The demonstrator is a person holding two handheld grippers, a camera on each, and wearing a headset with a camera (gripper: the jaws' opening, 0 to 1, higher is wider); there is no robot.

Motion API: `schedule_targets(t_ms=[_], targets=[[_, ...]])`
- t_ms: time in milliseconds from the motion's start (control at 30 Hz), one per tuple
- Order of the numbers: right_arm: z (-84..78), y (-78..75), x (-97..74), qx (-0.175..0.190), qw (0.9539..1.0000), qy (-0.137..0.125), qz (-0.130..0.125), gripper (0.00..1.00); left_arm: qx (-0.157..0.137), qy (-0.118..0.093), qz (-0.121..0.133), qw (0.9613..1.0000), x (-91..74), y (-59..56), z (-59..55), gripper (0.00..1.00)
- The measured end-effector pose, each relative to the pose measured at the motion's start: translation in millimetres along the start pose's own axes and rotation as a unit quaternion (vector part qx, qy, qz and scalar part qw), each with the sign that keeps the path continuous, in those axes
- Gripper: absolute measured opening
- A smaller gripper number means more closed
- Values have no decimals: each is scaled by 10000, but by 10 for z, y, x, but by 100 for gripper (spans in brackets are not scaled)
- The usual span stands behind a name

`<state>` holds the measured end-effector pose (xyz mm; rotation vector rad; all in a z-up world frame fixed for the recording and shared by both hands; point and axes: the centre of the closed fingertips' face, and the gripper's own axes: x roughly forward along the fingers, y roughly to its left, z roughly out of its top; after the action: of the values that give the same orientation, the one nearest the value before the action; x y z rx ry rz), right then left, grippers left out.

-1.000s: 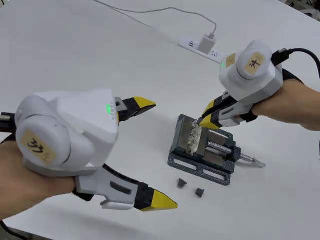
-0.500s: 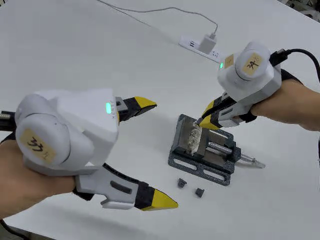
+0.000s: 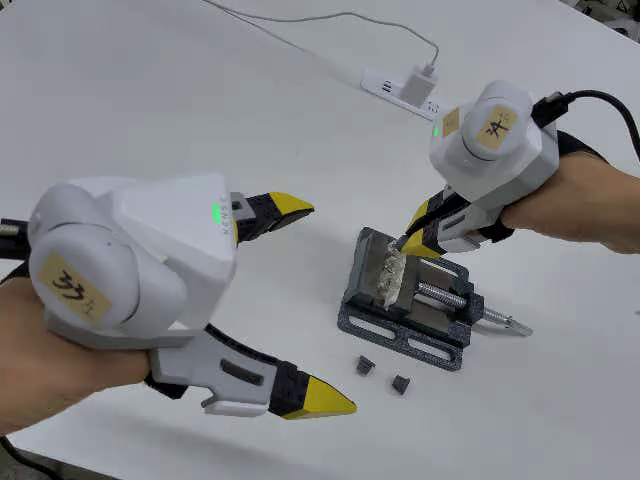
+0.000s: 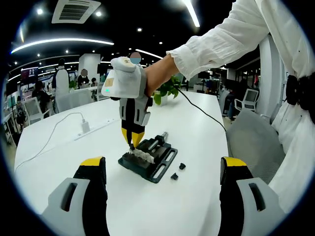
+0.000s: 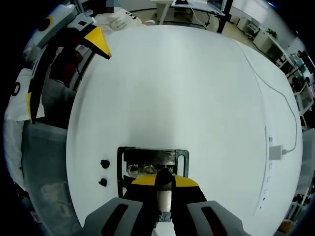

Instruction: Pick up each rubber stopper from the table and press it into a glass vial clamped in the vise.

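A dark vise (image 3: 440, 345) stands on the white table and clamps a row of glass vials (image 3: 390, 275). My right gripper (image 3: 403, 241) points down at the far end of that row. Its jaws are shut on a small dark rubber stopper (image 5: 165, 174) right above the vials (image 5: 140, 170). The left gripper view shows that tip (image 4: 131, 143) touching the vials (image 4: 139, 154). Two more stoppers (image 3: 364, 366) (image 3: 401, 382) lie loose in front of the vise. My left gripper (image 3: 310, 305) hovers open to the left of the vise, with nothing between its jaws.
A white power strip (image 3: 400, 91) with a charger and a cable lies at the back of the table. The vise's screw handle (image 3: 500, 320) sticks out to the right. In the left gripper view a grey chair (image 4: 256, 142) stands past the table's edge.
The right gripper's body has shifted slightly up and to the left, while its tips stay at the vials. The left gripper and the loose stoppers have not moved.
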<state>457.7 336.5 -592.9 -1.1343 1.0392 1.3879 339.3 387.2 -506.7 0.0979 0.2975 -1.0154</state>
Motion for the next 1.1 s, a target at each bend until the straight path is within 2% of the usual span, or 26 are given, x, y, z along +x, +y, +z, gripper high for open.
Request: schedule_targets(t_ms=[200,267,567,700,1100], targets=[[3,21,7,-279,9992,290,-6,4,-30,-17,11,10000,-2,16,0,96],[4,14,12,-269,9991,330,2,4,-34,-16,3,10000,3,19,-1,95],[-12,-40,36,-177,9993,325,-23,4,-59,-60,-2,10000,20,34,12,95],[-2,-25,40,-125,9993,346,67,4,-54,-52,-4,10000,22,35,13,95],[-23,-22,24,-107,9998,125,-131,6,-70,-49,-3,10000,11,40,18,94]])
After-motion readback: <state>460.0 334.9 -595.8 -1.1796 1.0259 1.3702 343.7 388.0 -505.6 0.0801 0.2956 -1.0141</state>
